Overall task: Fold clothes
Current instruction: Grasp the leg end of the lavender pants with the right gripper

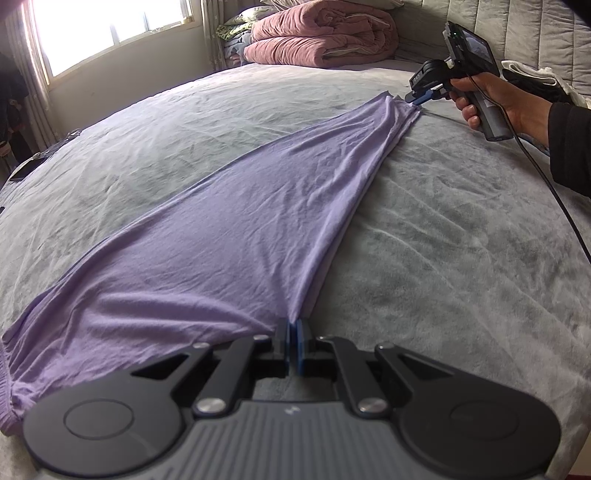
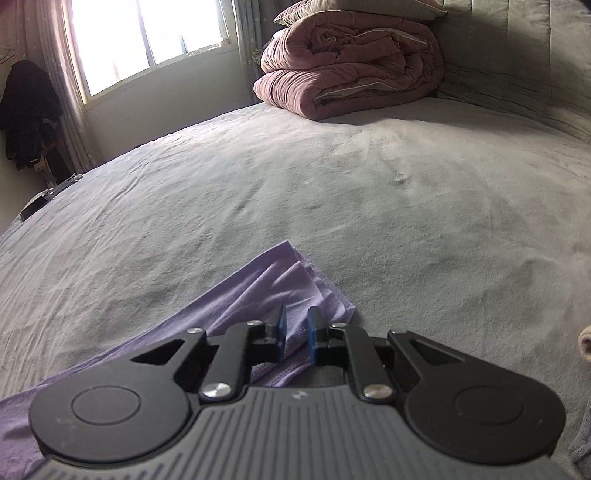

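No brand, label or readable writing can be made out on any item; the small screen on the far gripper's camera is too blurred to read.

A wide bed (image 1: pixel 461 258) covered with a creased grey sheet fills both views. A bright window (image 2: pixel 147 33) with curtains at its sides is set in the wall beyond the bed, and a dark garment (image 2: pixel 27 114) hangs beside it. A folded pink quilt (image 2: pixel 351 62) is stacked at the padded grey headboard (image 2: pixel 517 55), with a pillow on top.

A lilac garment (image 1: pixel 240 229) is spread flat across the sheet, stretched into a long tapering shape between the two tools.

The left gripper (image 1: pixel 294 332) is seen closed tight, its blue pads pinched on a bunched edge of the lilac garment at the near end. The right gripper (image 2: pixel 296 325) is held by a hand (image 1: pixel 487 99) in a dark sleeve at the far corner of the cloth. Its jaws are seen a little apart, with the folded corner of the garment lying between them; a gap shows beside each blue pad, so the cloth is not clamped. A black cable (image 1: pixel 554 192) trails from that tool.
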`<action>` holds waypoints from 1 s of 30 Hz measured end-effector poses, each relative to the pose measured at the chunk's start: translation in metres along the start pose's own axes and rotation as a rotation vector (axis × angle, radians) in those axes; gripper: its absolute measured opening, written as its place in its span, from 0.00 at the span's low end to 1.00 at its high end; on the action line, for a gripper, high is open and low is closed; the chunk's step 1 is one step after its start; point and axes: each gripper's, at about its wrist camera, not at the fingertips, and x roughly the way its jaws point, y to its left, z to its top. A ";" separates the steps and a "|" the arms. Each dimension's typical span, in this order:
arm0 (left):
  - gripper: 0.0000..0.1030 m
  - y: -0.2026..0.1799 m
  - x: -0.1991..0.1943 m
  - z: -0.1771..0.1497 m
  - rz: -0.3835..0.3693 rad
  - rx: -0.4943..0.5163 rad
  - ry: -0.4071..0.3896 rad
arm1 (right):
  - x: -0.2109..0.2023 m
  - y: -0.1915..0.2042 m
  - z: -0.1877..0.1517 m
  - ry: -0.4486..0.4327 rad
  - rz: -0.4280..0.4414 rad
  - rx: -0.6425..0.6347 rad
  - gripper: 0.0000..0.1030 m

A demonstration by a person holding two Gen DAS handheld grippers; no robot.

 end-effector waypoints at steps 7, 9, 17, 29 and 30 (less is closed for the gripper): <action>0.03 0.000 0.000 0.000 -0.001 0.001 0.001 | 0.004 -0.004 0.004 0.042 0.023 0.042 0.23; 0.03 0.000 0.000 0.000 -0.001 0.000 0.001 | 0.007 -0.003 0.002 0.062 0.026 0.039 0.23; 0.03 0.000 0.000 -0.001 -0.001 -0.001 0.000 | 0.011 -0.003 0.004 0.074 -0.010 0.042 0.27; 0.03 0.003 -0.001 -0.001 -0.014 -0.028 -0.001 | 0.002 0.010 0.011 0.007 -0.115 -0.122 0.01; 0.03 0.003 -0.001 -0.001 -0.015 -0.030 -0.002 | 0.002 0.009 0.012 0.005 -0.118 -0.129 0.01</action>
